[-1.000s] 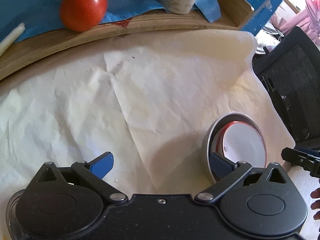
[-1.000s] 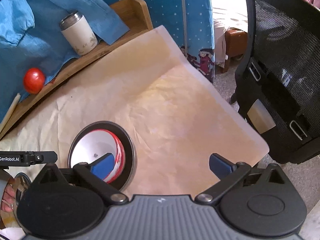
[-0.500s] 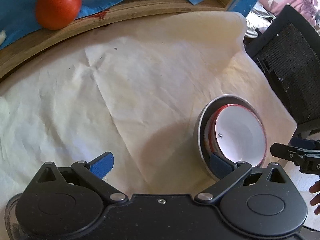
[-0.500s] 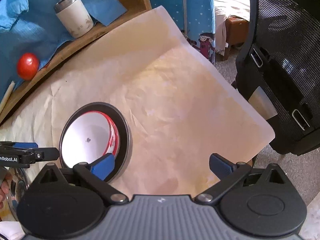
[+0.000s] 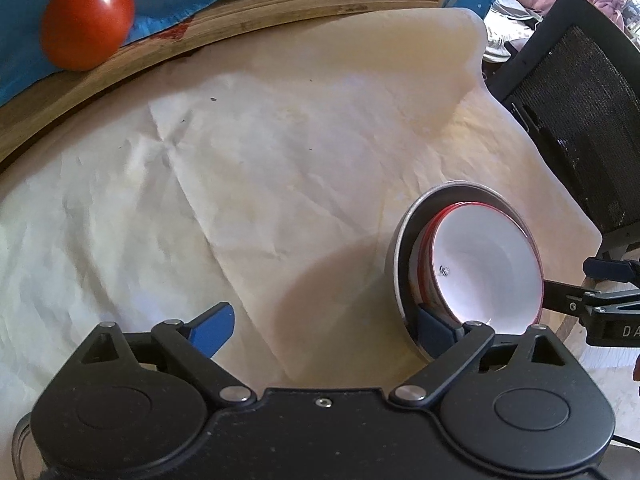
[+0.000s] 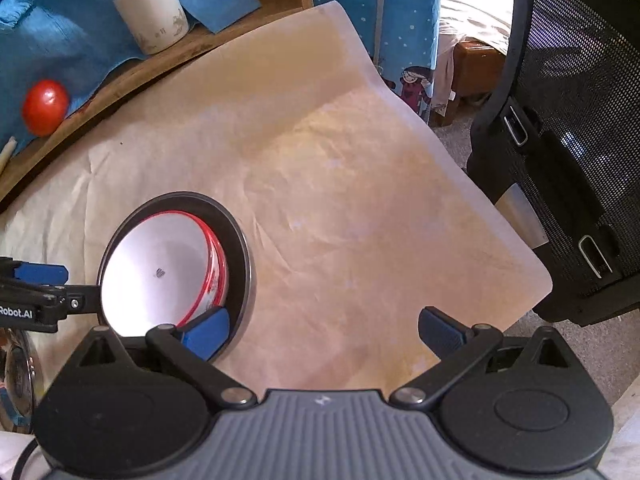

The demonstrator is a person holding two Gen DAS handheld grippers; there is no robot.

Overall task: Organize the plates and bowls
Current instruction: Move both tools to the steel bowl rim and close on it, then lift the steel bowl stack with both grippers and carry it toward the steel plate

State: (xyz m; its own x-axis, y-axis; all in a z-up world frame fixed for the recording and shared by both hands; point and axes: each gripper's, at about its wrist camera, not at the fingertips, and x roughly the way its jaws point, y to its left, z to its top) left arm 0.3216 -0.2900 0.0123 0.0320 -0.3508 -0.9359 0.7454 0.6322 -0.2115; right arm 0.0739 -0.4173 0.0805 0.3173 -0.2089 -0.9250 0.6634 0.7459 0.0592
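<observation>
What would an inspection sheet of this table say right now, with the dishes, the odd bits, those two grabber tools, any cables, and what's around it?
Surface: creased pale paper sheet over the table; wooden ledge behind it.
Job's things: white bowl with red rim nested, tilted, inside a grey metal dish.
Clutter: tomato and white tumbler on the ledge, by a blue cloth.
Grippers: left gripper open, one finger at the dish's near edge; right gripper open, one finger at the bowl's rim. Neither grips anything.
Cables: nothing seen for certain.
Surroundings: black mesh chair beside the table; blue dotted fabric behind.
</observation>
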